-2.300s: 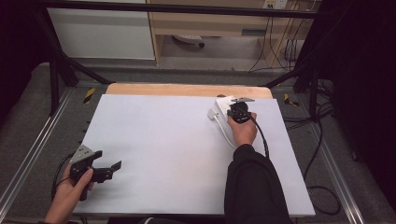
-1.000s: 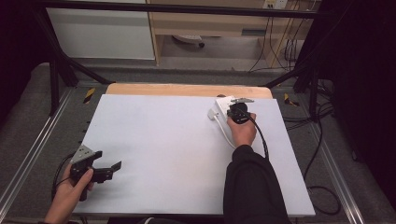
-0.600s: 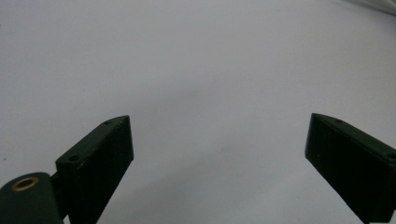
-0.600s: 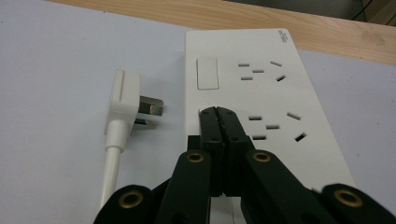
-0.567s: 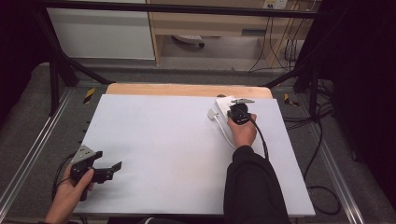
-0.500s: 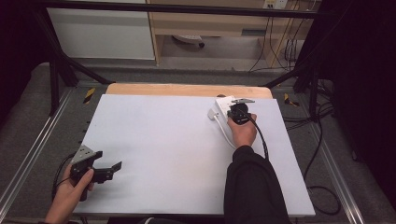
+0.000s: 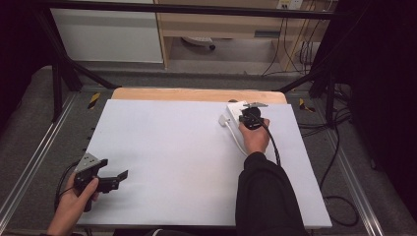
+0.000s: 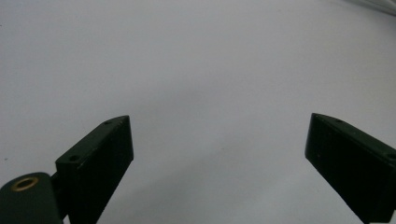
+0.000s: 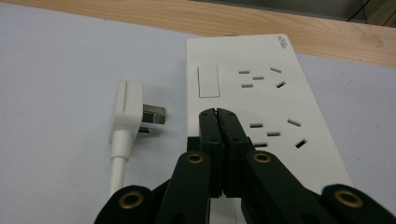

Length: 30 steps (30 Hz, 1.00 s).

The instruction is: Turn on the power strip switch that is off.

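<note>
A white power strip lies at the far right of the white table top, and in the high view it is partly under the right hand. It has a rocker switch and several socket groups. A white plug with metal pins rests on the table just left of the strip, its pins pointing at the strip's side, its white cord trailing toward me. My right gripper is shut with nothing between its jaws, its tips just over the strip below the switch. My left gripper stands open above bare table at the near left.
The white table top has a wooden strip along its far edge. Metal frame rails run along both sides. A black cable trails from the right gripper over the table's right side. Cabinets and floor cables lie beyond the table.
</note>
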Tool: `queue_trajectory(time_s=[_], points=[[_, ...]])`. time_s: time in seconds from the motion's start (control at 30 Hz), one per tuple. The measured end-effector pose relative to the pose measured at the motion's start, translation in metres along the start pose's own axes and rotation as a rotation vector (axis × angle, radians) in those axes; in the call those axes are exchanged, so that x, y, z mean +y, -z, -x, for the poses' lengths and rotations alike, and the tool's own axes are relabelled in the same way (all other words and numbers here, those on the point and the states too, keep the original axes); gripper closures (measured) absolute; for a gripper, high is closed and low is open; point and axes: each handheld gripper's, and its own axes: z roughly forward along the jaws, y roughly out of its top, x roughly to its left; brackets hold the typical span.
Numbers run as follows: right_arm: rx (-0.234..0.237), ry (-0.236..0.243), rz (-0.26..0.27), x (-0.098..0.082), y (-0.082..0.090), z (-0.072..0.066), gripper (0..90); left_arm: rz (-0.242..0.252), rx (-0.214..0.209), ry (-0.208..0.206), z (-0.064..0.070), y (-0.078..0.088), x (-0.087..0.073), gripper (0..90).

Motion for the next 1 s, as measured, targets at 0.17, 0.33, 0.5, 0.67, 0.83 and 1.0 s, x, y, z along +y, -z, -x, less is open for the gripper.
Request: queue_trajectory(time_s=[0.17, 0.33, 0.5, 0.67, 0.83, 1.0], points=[[0.003, -0.003, 0.001, 0.001, 0.002, 0.0, 88.1, 0.001, 0.0, 0.003, 0.0, 0.0, 0.0, 7.9], [0.006, -0.005, 0.008, 0.005, 0.005, 0.001, 85.7, -0.001, 0.0, 0.003, 0.0, 0.0, 0.0, 7.9], [0.011, -0.004, 0.015, 0.008, 0.007, 0.002, 82.2, 0.0, 0.0, 0.004, 0.0, 0.0, 0.0, 7.9], [0.021, -0.013, 0.02, 0.009, 0.009, 0.001, 76.9, -0.001, 0.0, 0.002, 0.0, 0.0, 0.0, 7.9], [0.033, -0.032, 0.025, 0.012, 0.01, 0.001, 64.9, -0.003, 0.002, 0.005, 0.0, 0.0, 0.0, 7.9], [0.039, -0.062, 0.018, 0.014, 0.012, 0.001, 46.7, -0.005, 0.002, 0.001, 0.0, 0.0, 0.0, 7.9]])
